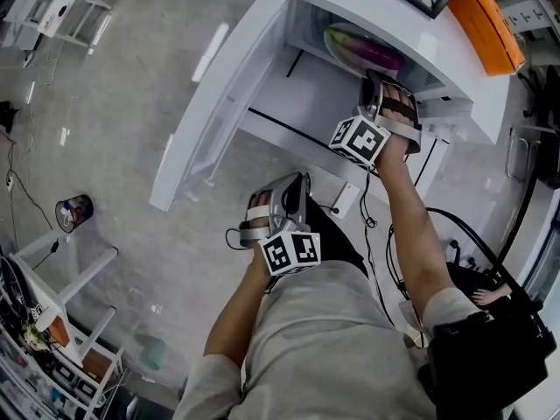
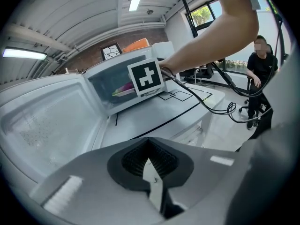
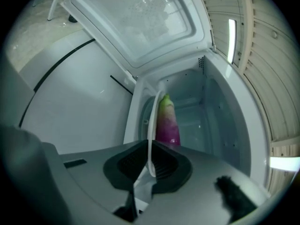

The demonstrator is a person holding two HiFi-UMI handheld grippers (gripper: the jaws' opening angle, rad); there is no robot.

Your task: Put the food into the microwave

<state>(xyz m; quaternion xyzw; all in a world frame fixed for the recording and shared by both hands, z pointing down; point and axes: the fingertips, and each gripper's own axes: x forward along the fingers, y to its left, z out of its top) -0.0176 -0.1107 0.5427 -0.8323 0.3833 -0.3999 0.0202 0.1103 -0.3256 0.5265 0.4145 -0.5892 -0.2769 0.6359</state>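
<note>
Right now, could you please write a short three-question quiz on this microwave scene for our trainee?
1. True or false: the hinged door of the white microwave stands open.
2. Pick one: what do the right tongs clamp? A) the rim of the thin white plate; B) a door handle; C) nothing.
3. Fill in: the purple, green-tipped vegetable lies on the plate, already inside the ___.

Key: 1 true; 2 A; 3 microwave.
</note>
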